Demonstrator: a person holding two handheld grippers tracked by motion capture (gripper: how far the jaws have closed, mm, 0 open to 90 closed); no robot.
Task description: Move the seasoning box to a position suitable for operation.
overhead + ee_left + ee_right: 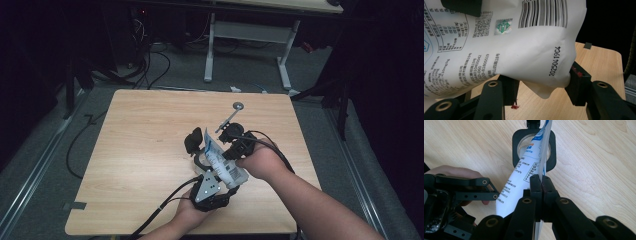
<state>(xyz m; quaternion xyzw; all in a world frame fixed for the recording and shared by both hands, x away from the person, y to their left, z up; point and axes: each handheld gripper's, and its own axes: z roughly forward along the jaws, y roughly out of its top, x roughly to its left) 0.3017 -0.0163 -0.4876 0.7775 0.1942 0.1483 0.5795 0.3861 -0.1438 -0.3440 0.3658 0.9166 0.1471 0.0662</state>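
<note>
wooden table (140, 150) | one white pouch (220, 161) | two grippers: left (200, 156), right (231, 134), jaws clamped on it

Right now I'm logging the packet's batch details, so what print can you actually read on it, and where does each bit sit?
"20250419C4": black stamp on the white printed plastic pouch, near its bottom corner.
"81805519": within a number in the small print at the lower left; the digits before it are unclear.
Barcode digits, QR code, green square emblem, table and remaining small print: too small or blurred to read.
</note>
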